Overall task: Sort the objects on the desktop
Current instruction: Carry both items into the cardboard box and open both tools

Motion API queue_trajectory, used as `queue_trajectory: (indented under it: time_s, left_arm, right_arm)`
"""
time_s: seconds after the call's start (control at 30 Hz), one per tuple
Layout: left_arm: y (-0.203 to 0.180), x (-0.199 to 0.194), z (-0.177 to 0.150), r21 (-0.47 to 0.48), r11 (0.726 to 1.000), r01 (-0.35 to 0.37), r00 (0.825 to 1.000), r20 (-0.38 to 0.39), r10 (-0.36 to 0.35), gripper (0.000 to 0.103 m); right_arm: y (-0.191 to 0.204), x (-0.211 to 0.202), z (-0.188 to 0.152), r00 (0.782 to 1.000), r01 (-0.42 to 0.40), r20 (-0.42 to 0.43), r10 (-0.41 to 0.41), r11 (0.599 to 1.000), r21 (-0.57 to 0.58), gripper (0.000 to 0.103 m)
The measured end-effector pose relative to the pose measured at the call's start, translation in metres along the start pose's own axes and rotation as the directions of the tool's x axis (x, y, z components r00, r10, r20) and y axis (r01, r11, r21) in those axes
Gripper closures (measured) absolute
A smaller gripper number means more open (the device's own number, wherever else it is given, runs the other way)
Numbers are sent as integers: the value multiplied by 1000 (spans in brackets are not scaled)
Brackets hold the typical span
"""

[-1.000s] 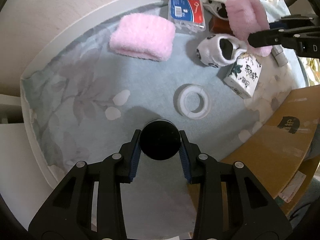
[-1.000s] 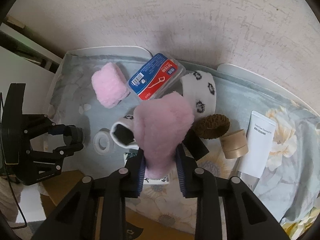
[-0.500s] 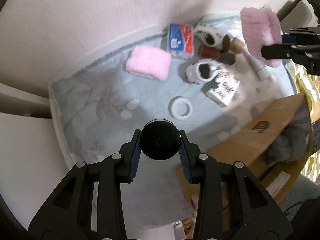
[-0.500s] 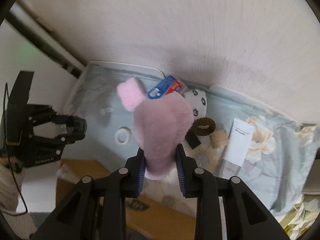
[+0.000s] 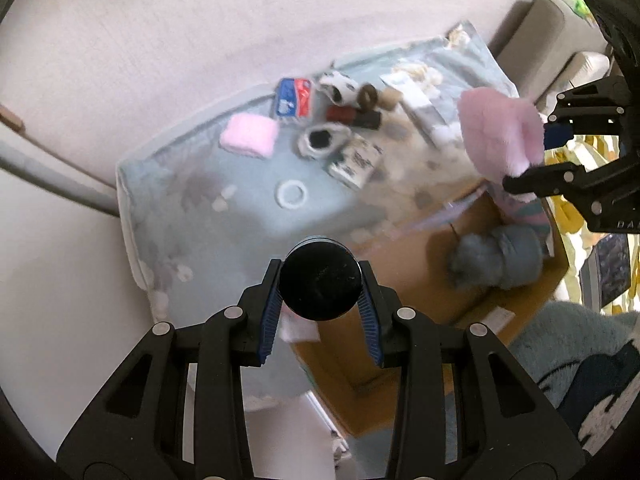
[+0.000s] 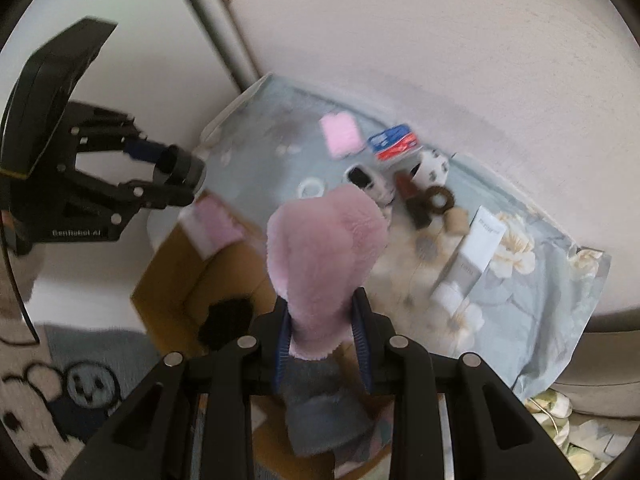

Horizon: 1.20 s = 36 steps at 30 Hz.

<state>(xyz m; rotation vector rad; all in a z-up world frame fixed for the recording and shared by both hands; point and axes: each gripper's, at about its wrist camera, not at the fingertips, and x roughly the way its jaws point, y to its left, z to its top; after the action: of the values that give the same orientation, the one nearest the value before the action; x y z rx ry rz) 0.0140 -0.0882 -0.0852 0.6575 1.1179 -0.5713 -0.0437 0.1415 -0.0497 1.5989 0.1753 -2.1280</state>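
Both grippers now sit much higher and farther back than a second ago: the tabletop (image 5: 168,184) with its floral cloth has shrunk in both views and the cardboard box (image 5: 400,360) has come into frame below the jaws. Judged from that, both loads are lifted clear of the tabletop and on their way to the box.

Left gripper (image 5: 320,292): jaws closed on a black round-ended cylinder (image 5: 320,280), held above the box's near edge. Right gripper (image 6: 322,340): jaws clamped on the lower end of a fluffy pink sock (image 6: 324,252), which stands up from the jaws over the box.

Box contents: a grey fluffy item (image 5: 496,256) lies inside, and something pink-and-teal is partly hidden beside it. The right wrist view shows a dark patch (image 6: 228,320) on the box that is too blurred to name.

Still on the tabletop, well apart from the box: a folded pink sock (image 5: 248,136), a blue-red packet (image 5: 294,98), patterned white socks (image 5: 320,142), a tape ring (image 5: 291,195), a small printed pack (image 5: 354,160), a brown hair tie (image 6: 440,200), and a white tube (image 6: 476,248). Sorting is partway; many items remain.
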Motion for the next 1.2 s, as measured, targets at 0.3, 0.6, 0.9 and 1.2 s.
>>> queue_trajectory:
  time_s: [0.3, 0.6, 0.9, 1.2]
  left_arm:
    - [-38, 31, -40, -87, 996, 13, 997, -76, -20, 70]
    - [-56, 54, -62, -181, 983, -37, 992, -122, 15, 70]
    - [-59, 66, -68, -249, 967, -55, 989, -149, 18, 70]
    - [-59, 73, -69, -289, 955, -70, 981, -192, 14, 30]
  right_arm:
    - [22, 17, -45, 997, -49, -65, 46, 998, -43, 77]
    - [28, 36, -71, 989, -75, -128, 69, 996, -45, 77]
    - [23, 46, -76, 984, -71, -164, 64, 997, -35, 76]
    - [16, 60, -76, 968, -81, -236, 82, 997, 13, 39]
